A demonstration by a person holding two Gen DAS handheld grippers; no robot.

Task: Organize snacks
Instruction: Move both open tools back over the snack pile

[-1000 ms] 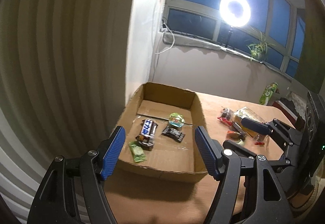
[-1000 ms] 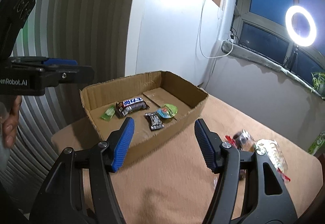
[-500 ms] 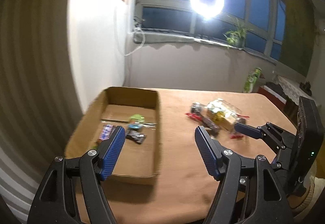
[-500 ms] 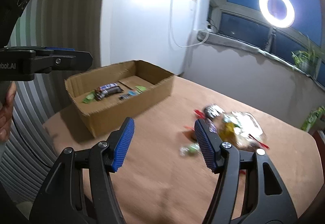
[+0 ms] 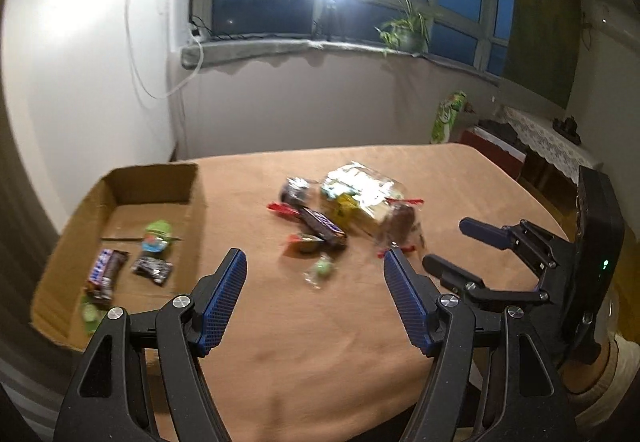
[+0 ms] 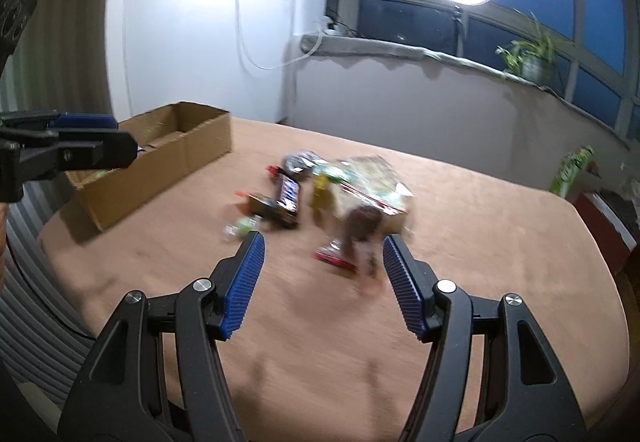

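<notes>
Left wrist view: the left gripper (image 5: 314, 282) has its jaws released and empty, hanging above the bare counter (image 5: 320, 362). Just ahead of the gap between the jaws lies a small green-wrapped sweet (image 5: 321, 270); beyond it sits the loose snack pile (image 5: 348, 209), with a dark chocolate bar (image 5: 322, 228) nearest and a clear bag (image 5: 360, 193) behind. Outside the left-hand jaw stands the cardboard box (image 5: 192, 201), already holding a few wrapped snacks (image 5: 132, 266). The right gripper (image 5: 450, 248) shows outside the right-hand jaw, also released with nothing between its jaws.

Right wrist view: the right gripper (image 6: 320, 262) frames the near edge of the pile between its jaws, where a brownish packet (image 6: 362, 222) with a red-edged wrapper (image 6: 336, 260) lies; motion blur makes it hard to say what it is.

Judged step: reaching for the next snack to move to the box. To do it well, each gripper should pick one item at the edge of the pile, lower until the jaws straddle it, and close across its narrow side, avoiding the overlapped wrappers.

Only the left view shows the box's contents; in the right view the left gripper (image 6: 80, 145) hides most of its interior.
</notes>
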